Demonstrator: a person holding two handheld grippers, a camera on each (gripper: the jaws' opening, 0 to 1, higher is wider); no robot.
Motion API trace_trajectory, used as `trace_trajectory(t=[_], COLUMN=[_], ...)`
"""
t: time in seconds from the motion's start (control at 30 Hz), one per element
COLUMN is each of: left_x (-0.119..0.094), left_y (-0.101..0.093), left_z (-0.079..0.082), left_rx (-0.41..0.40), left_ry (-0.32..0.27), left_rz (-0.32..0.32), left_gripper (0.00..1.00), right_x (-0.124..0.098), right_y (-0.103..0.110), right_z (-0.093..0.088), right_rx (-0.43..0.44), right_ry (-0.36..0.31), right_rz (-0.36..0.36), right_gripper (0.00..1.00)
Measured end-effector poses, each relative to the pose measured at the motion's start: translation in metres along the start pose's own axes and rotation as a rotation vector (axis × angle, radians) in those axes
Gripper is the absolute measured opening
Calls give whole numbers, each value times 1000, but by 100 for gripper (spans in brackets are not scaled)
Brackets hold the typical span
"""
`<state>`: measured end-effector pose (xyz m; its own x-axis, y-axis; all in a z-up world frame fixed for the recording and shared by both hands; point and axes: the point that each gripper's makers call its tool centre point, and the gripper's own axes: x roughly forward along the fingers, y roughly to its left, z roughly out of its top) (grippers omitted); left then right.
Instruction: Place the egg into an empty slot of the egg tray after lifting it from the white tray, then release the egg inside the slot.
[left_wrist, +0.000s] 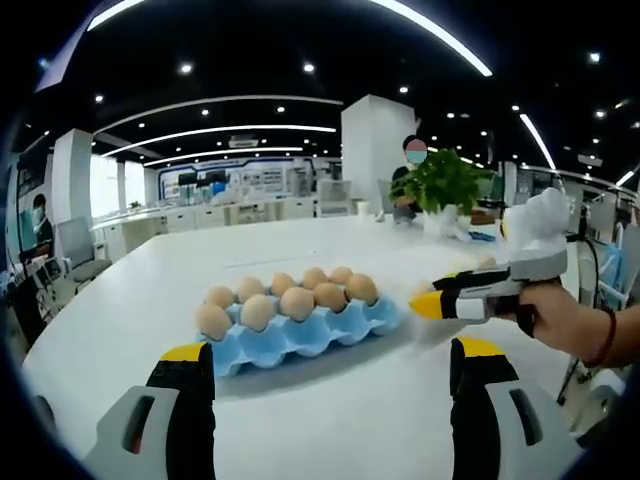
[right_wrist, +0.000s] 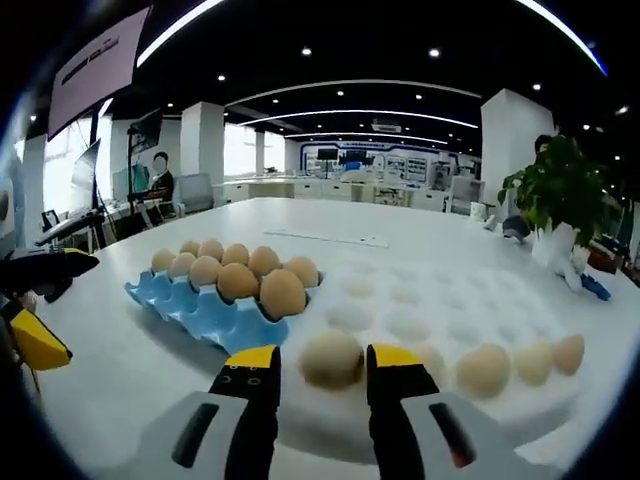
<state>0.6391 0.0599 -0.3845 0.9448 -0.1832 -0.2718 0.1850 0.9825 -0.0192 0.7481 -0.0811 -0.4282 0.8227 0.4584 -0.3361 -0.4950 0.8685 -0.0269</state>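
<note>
A blue egg tray (left_wrist: 300, 335) (right_wrist: 200, 312) holds several brown eggs (left_wrist: 296, 302) on the white table, and its row of slots nearest the left gripper is bare. To the right of the blue tray lies the white tray (right_wrist: 420, 290) with several eggs along its near edge. My right gripper (right_wrist: 323, 362) (left_wrist: 428, 303) is open. Its jaws stand on either side of one egg (right_wrist: 332, 358) resting in the white tray, with a thin gap on the left side. My left gripper (left_wrist: 330, 360) (right_wrist: 45, 305) is open, wide and empty, just short of the blue tray.
A hand (left_wrist: 560, 315) holds the right gripper. A potted plant (left_wrist: 445, 185) (right_wrist: 560, 195) stands at the far side of the table (left_wrist: 130, 330), with a small blue item (right_wrist: 592, 287) near it. A person (left_wrist: 412, 170) is behind the plant. Office chairs and desks lie beyond.
</note>
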Motion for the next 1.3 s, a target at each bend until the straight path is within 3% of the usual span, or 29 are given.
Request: trace_trajectory(t=[0.53, 0.7, 1.07, 1.3], left_x=[2, 4, 11, 10], left_y=[0, -1, -2, 5], left_z=[-7, -11, -22, -19], left_rx=[-3, -9, -8, -14], left_ry=[14, 20, 46, 31], left_rz=[-3, -1, 4, 16], left_gripper=[100, 100, 100, 100], right_x=[1, 0, 3, 2], right_y=[-4, -8, -9, -9], right_z=[2, 3, 4, 7], right_rx=[44, 51, 61, 50], right_ry=[-105, -131, -120, -117], right_rz=[-61, -75, -75, -69], right_gripper=[32, 27, 26, 26])
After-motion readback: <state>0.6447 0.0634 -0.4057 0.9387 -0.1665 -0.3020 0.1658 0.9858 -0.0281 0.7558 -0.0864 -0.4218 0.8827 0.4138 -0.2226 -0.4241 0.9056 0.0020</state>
